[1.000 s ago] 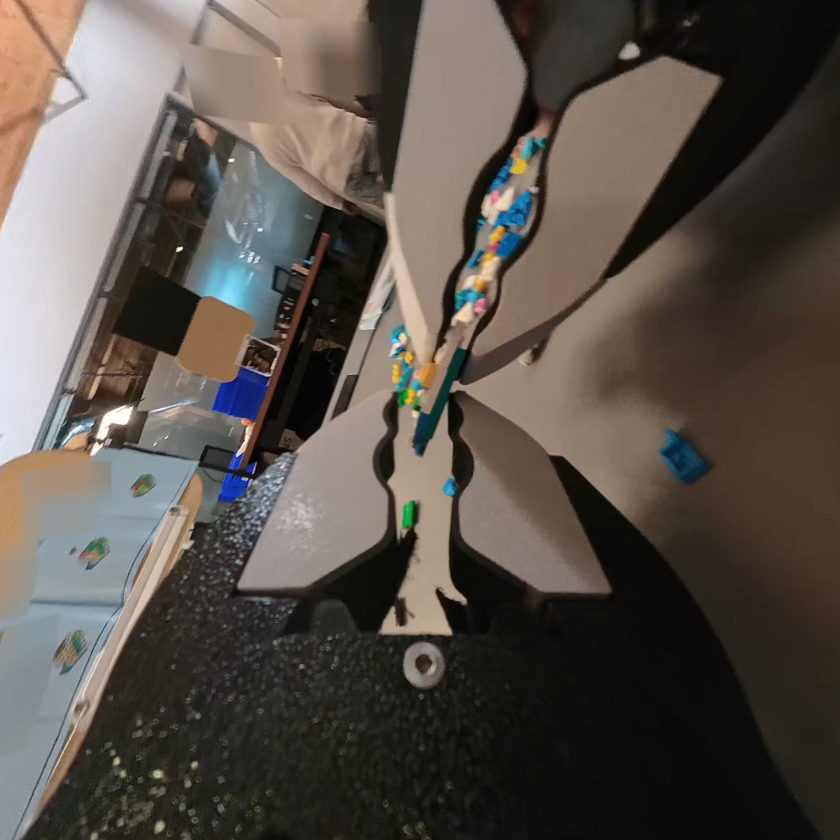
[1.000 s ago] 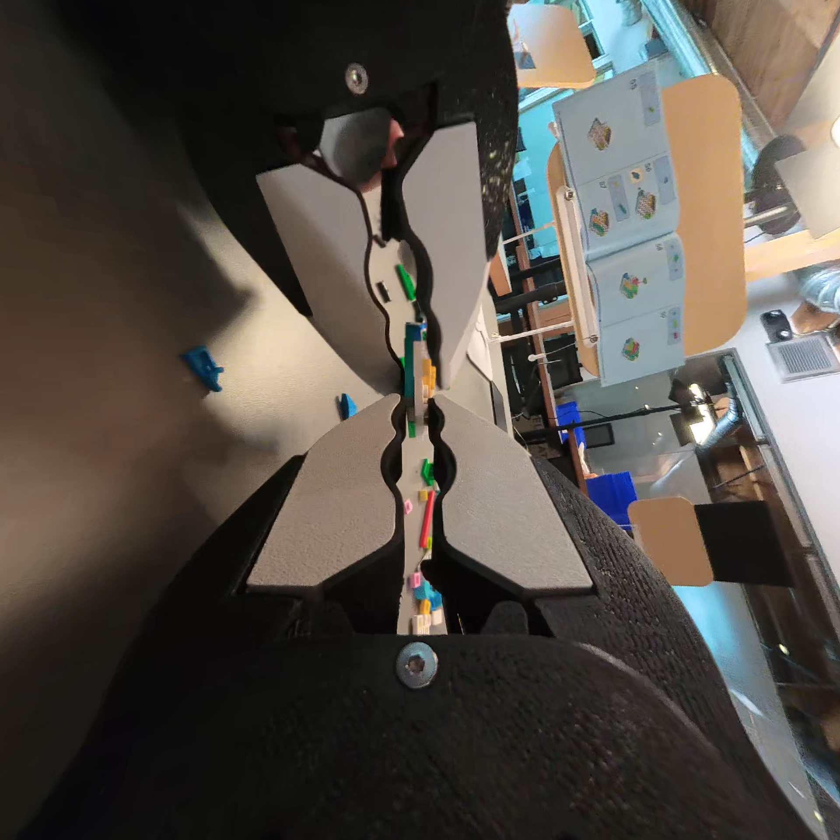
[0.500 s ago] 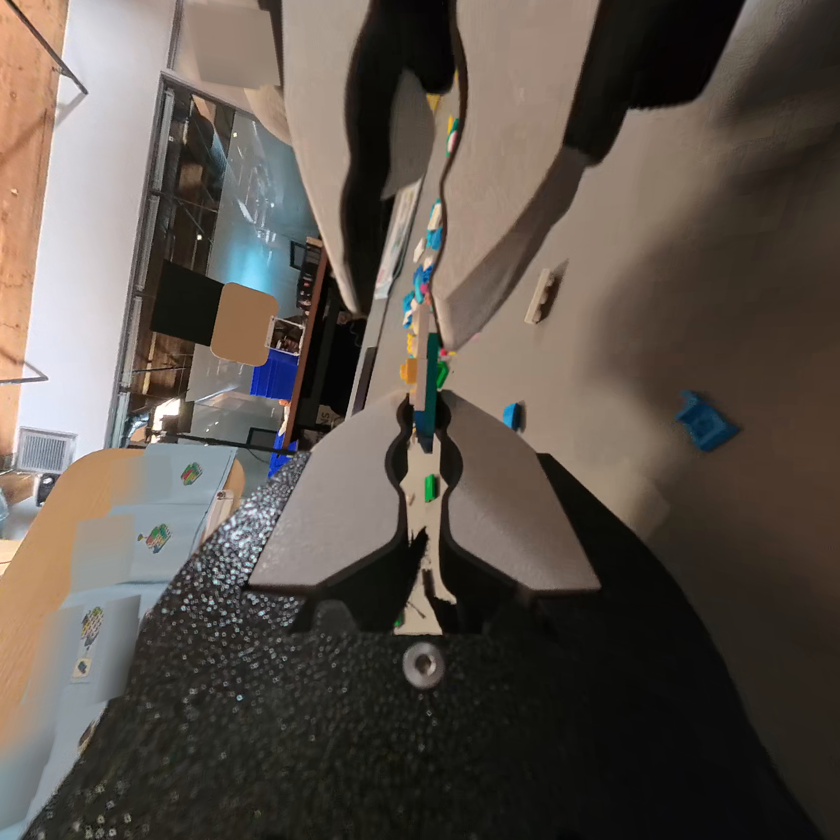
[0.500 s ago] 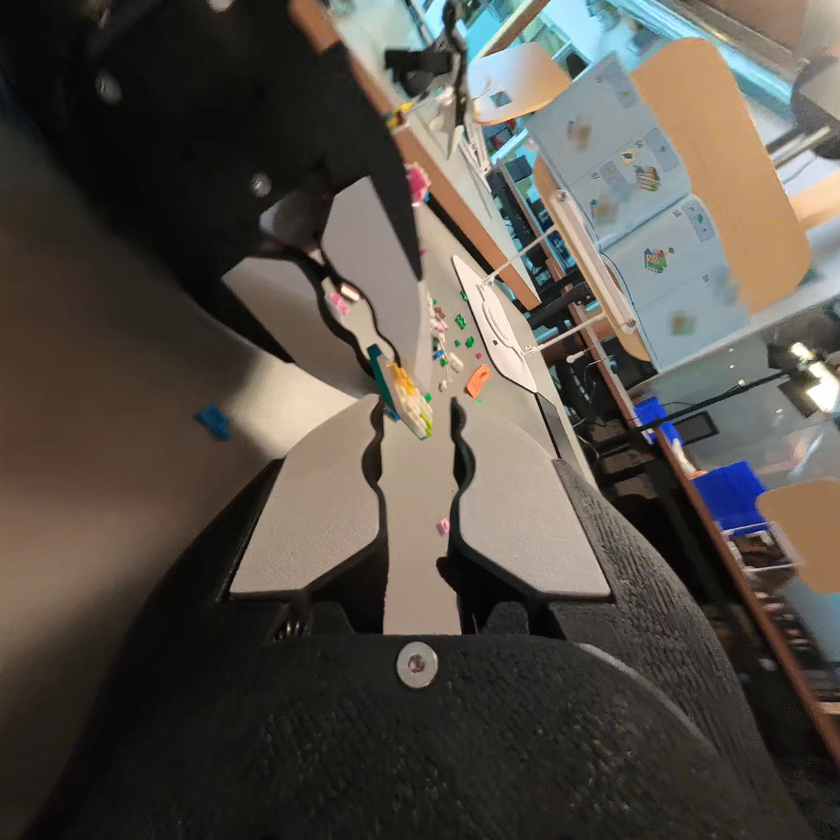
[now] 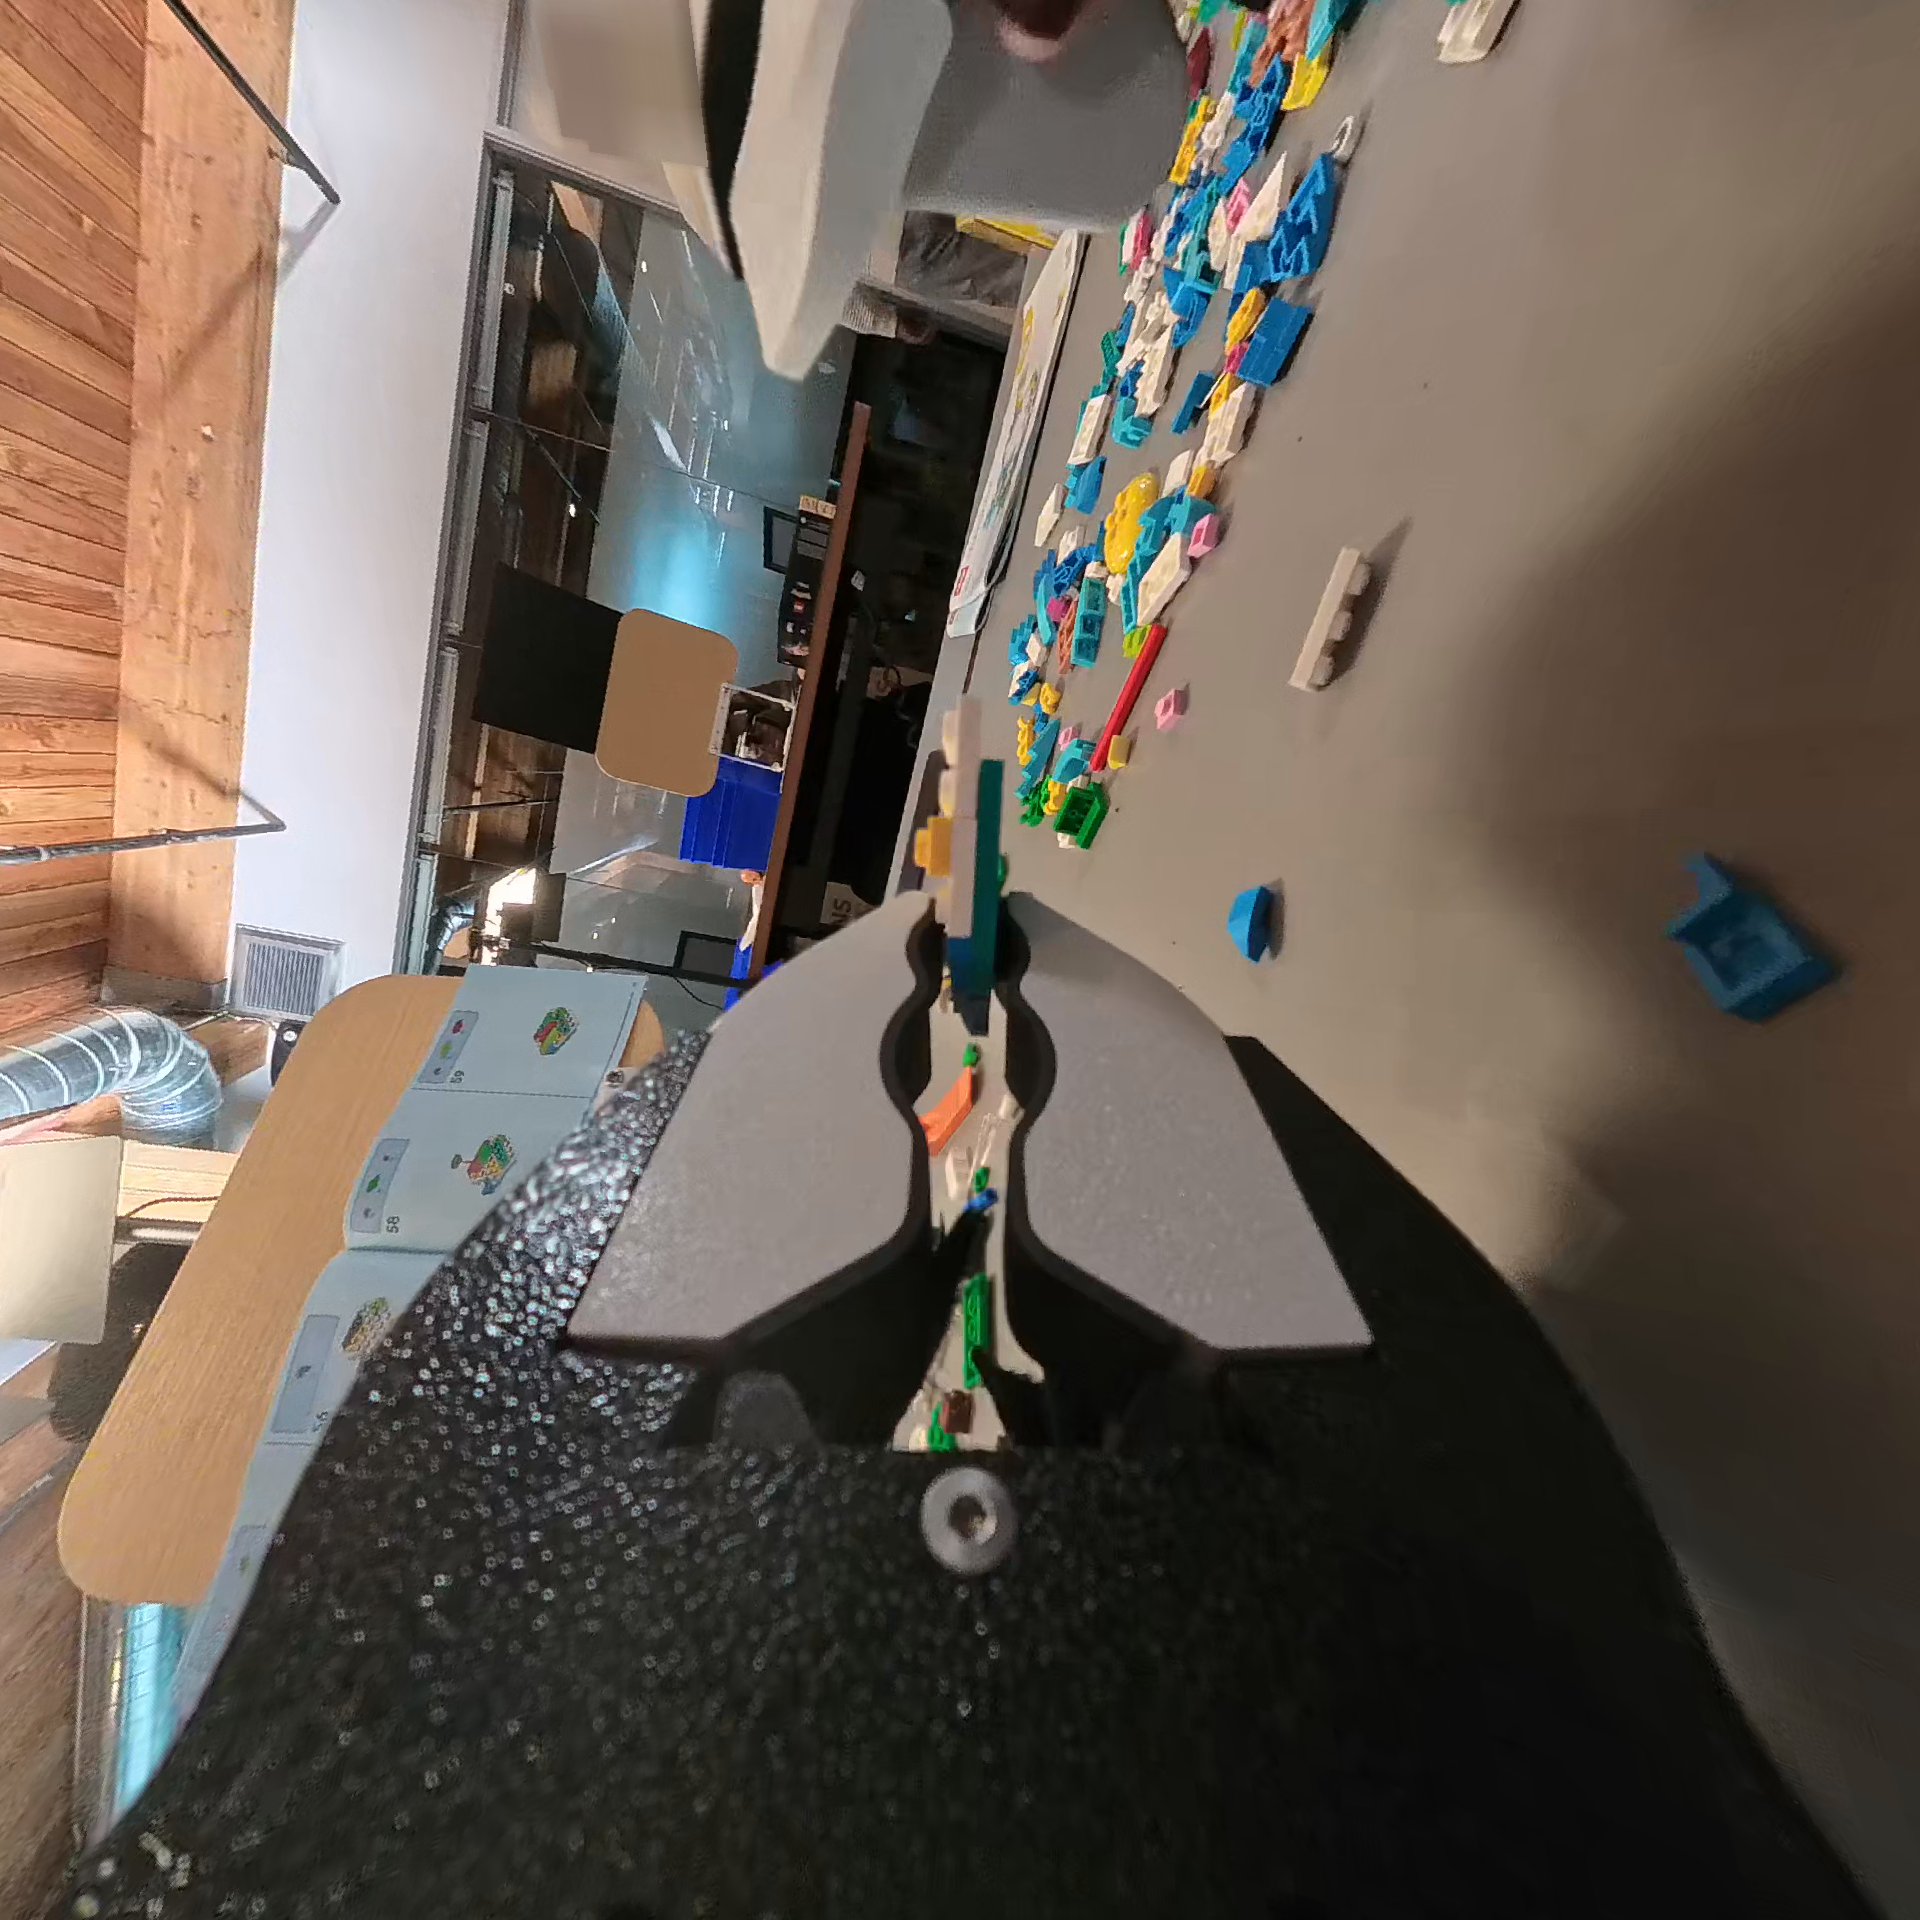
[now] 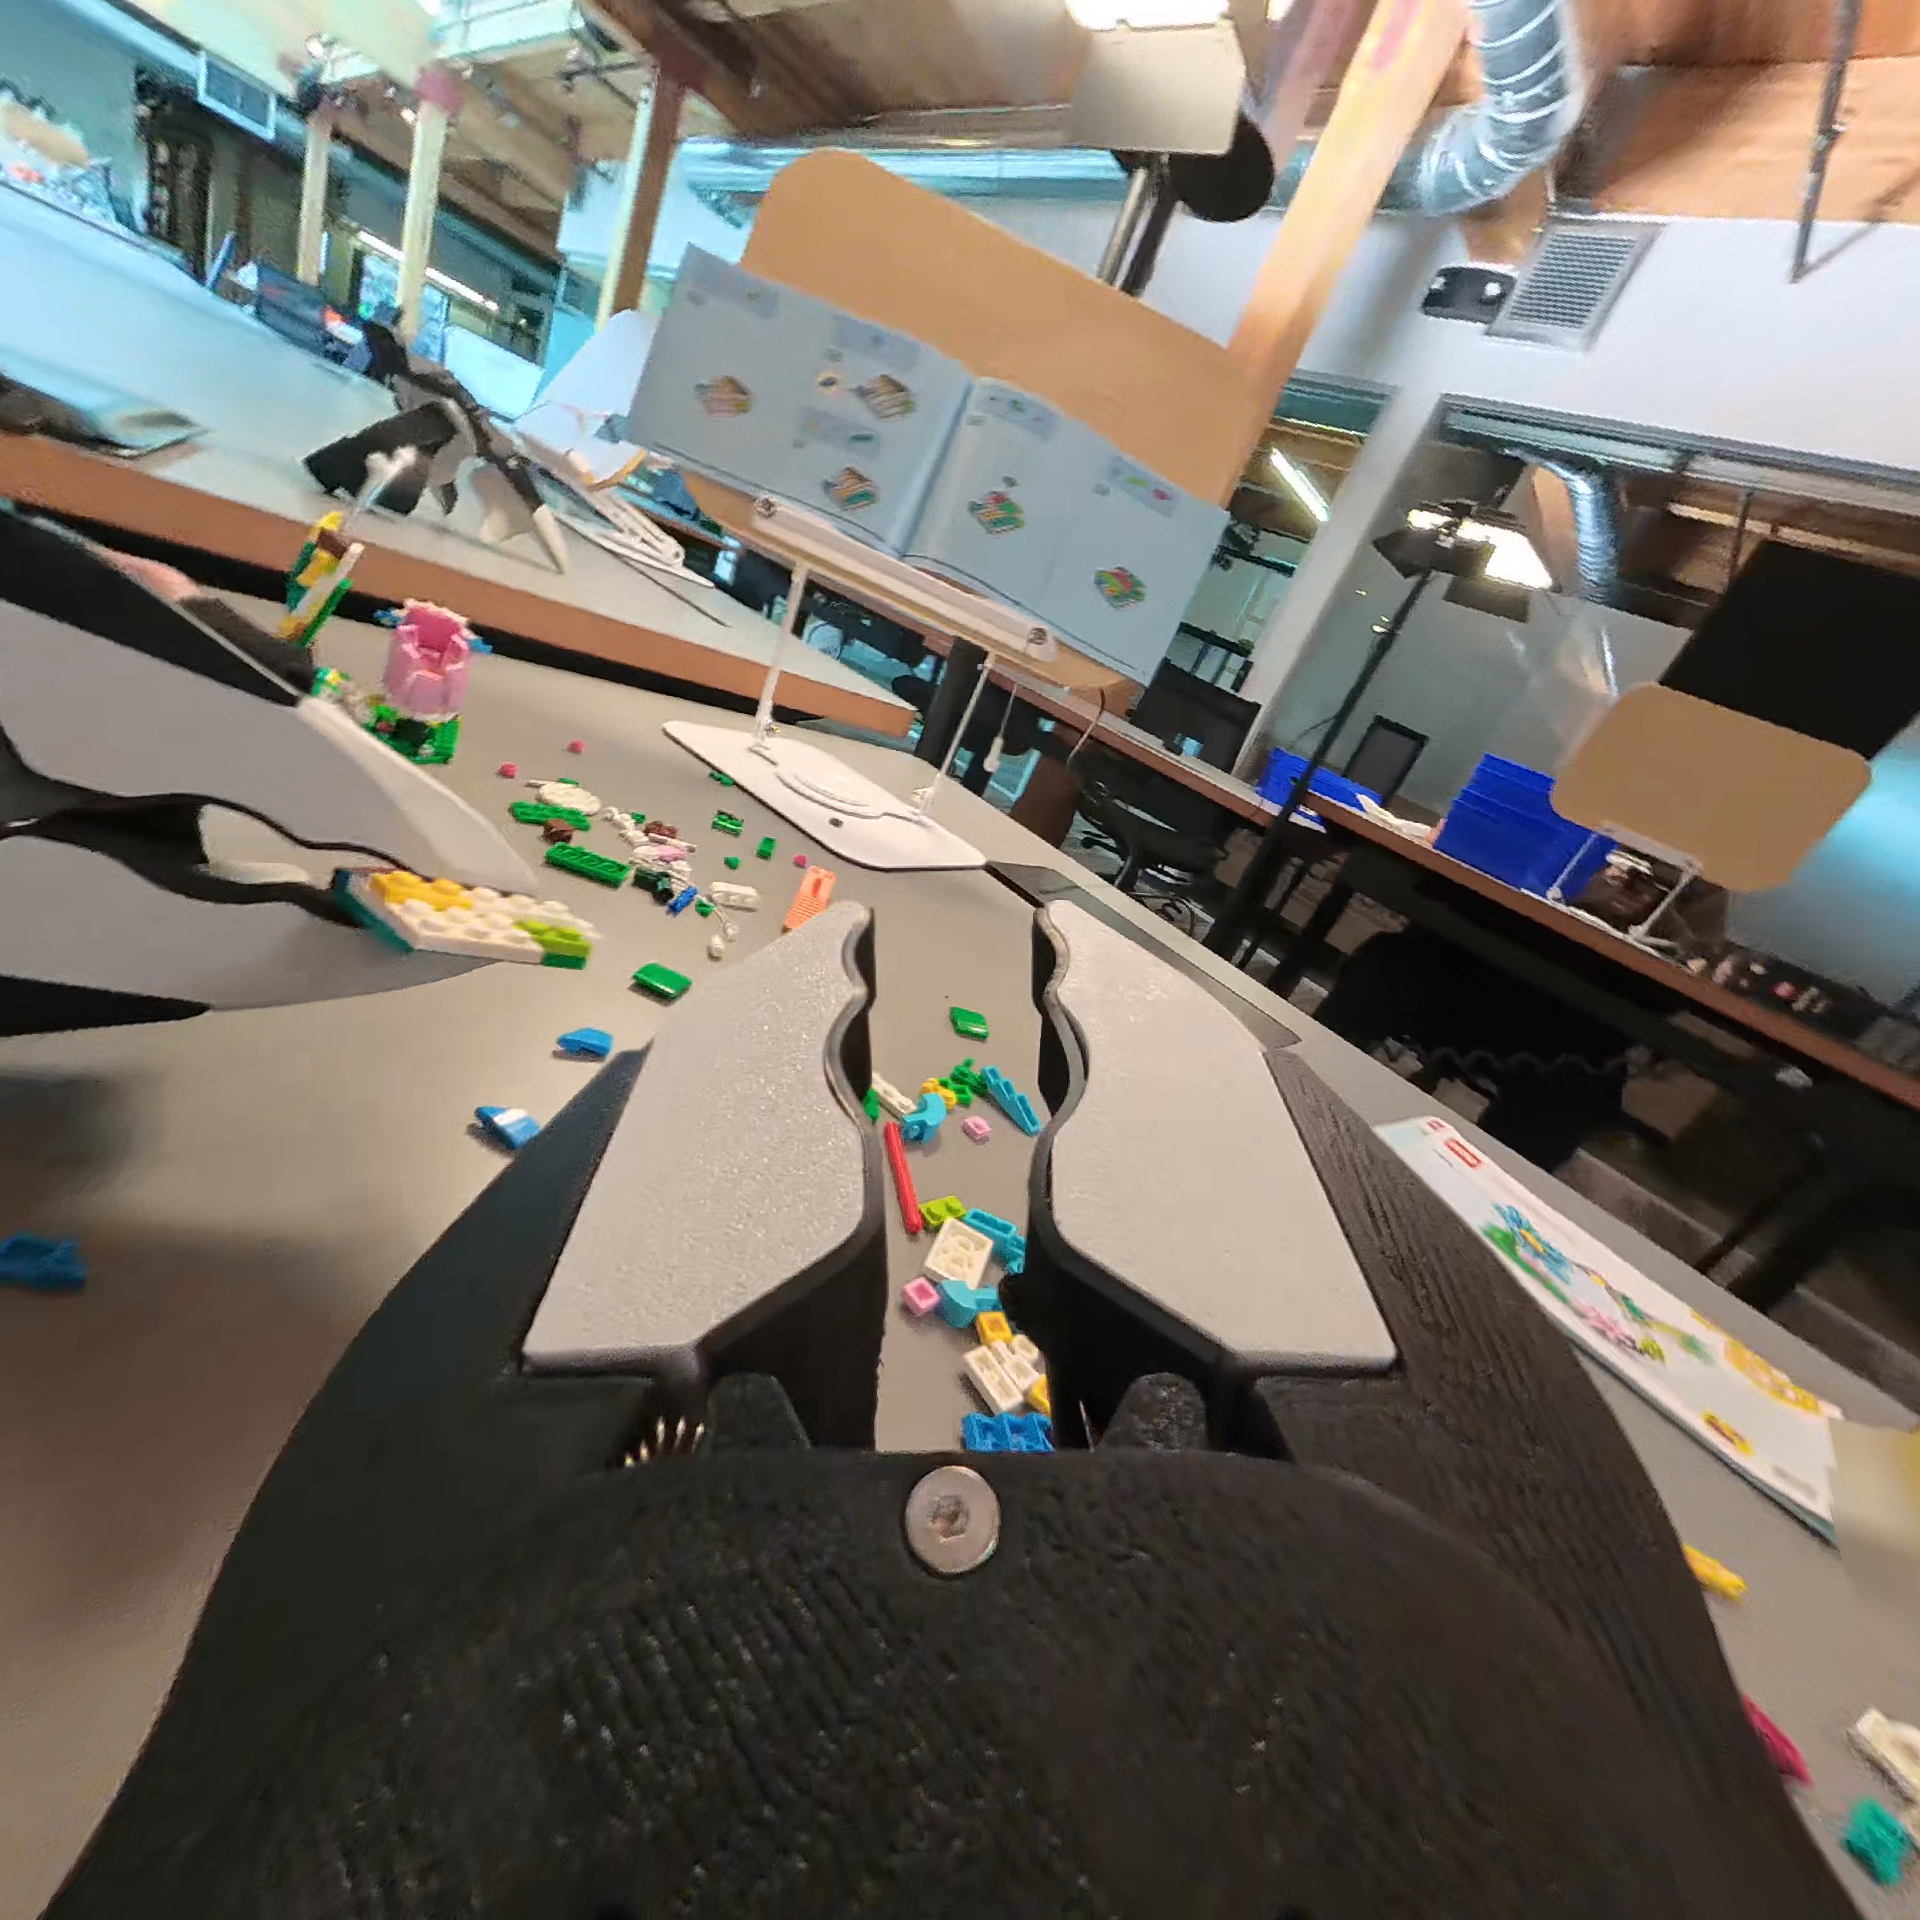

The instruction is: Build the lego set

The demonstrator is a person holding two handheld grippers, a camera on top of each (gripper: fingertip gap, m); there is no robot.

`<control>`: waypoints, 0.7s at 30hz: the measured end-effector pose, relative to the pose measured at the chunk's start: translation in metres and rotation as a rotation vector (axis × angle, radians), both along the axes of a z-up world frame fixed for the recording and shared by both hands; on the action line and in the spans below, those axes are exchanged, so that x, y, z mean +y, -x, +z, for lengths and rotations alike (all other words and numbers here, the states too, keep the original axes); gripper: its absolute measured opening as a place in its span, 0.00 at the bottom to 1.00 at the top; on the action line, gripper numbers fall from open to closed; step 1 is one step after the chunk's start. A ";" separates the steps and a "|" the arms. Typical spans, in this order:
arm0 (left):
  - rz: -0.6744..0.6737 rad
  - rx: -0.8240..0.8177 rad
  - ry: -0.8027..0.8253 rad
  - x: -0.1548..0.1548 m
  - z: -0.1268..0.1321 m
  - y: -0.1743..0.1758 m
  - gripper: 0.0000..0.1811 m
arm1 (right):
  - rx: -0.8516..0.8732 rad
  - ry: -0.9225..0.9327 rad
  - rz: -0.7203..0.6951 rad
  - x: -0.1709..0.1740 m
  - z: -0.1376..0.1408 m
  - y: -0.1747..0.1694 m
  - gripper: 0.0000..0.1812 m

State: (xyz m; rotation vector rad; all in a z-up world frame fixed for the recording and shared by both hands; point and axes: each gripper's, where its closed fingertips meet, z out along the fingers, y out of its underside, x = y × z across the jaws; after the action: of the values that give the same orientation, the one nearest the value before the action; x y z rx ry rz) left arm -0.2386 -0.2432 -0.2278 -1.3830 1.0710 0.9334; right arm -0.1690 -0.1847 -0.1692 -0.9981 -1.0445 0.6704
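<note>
My left gripper (image 5: 968,920) is shut on a small flat lego build (image 5: 971,862) with a teal base and white and yellow bricks on it, held edge-on above the grey table (image 5: 1558,727). In the right wrist view the same build (image 6: 468,916) sticks out of the left gripper (image 6: 338,883) at the left. My right gripper (image 6: 951,925) is open and empty, apart from the build, above loose bricks (image 6: 961,1236) and a red bar (image 6: 901,1179). Its blurred body (image 5: 935,114) shows at the top of the left wrist view.
A spread of blue, white and yellow bricks (image 5: 1174,416) lies on the table, with a white long brick (image 5: 1335,634) and two blue pieces (image 5: 1751,961) apart. A pink flower build (image 6: 426,675), green pieces (image 6: 587,862), an instruction booklet on a stand (image 6: 914,436) and a leaflet (image 6: 1621,1320) stand around. Some 11 centimeters of space lies between my two pairs of fingers.
My right gripper opened, let go of the build's end and drew back and away. My left gripper kept hold of the build and turned.
</note>
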 end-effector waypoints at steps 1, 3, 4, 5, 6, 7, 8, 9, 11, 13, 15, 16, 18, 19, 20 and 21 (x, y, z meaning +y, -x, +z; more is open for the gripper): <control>-0.003 -0.004 0.004 0.000 0.000 0.000 0.05 | 0.013 0.014 -0.005 0.003 0.000 -0.002 0.14; -0.004 -0.002 -0.001 0.000 0.000 -0.001 0.04 | 0.034 0.037 -0.013 0.007 0.001 -0.004 0.13; -0.005 0.001 -0.002 -0.001 0.000 -0.001 0.04 | 0.040 0.046 -0.015 0.008 0.002 -0.005 0.12; -0.005 0.004 -0.003 0.000 0.000 -0.001 0.04 | 0.046 0.051 -0.019 0.010 0.002 -0.006 0.12; -0.004 0.009 -0.005 0.000 0.000 -0.001 0.04 | 0.049 0.053 -0.022 0.011 0.002 -0.006 0.11; -0.003 0.015 -0.007 0.000 0.000 -0.001 0.04 | 0.050 0.054 -0.024 0.011 0.002 -0.006 0.10; -0.002 0.021 -0.010 0.000 0.000 -0.001 0.04 | 0.050 0.054 -0.026 0.012 0.002 -0.006 0.09; -0.001 0.026 -0.012 0.000 0.000 -0.001 0.04 | 0.049 0.052 -0.027 0.012 0.002 -0.006 0.09; 0.001 0.037 -0.016 0.000 0.000 -0.002 0.04 | 0.043 0.043 -0.032 0.012 0.001 -0.006 0.08; 0.002 0.041 -0.019 0.000 0.000 -0.002 0.04 | 0.037 0.034 -0.035 0.012 0.001 -0.006 0.07; 0.004 0.041 -0.025 0.000 0.001 -0.001 0.04 | 0.034 0.027 -0.036 0.011 0.000 -0.006 0.07; 0.005 0.040 -0.029 0.000 0.002 -0.001 0.04 | 0.033 0.025 -0.036 0.011 0.000 -0.006 0.06; 0.006 0.039 -0.032 0.000 0.002 -0.001 0.04 | 0.033 0.019 -0.043 0.012 0.000 -0.007 0.06; 0.007 0.040 -0.033 0.000 0.002 -0.001 0.04 | 0.038 0.018 -0.051 0.014 0.000 -0.008 0.06; 0.009 0.041 -0.034 0.000 0.002 0.000 0.04 | 0.047 0.021 -0.059 0.016 0.001 -0.009 0.05; 0.009 0.042 -0.036 0.000 0.003 0.000 0.04 | 0.056 0.026 -0.067 0.018 0.002 -0.011 0.05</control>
State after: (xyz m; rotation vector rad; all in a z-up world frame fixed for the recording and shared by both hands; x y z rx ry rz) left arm -0.2382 -0.2434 -0.2251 -1.3452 1.0753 0.9871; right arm -0.1577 -0.1663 -0.1672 -1.0272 -0.9515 0.6551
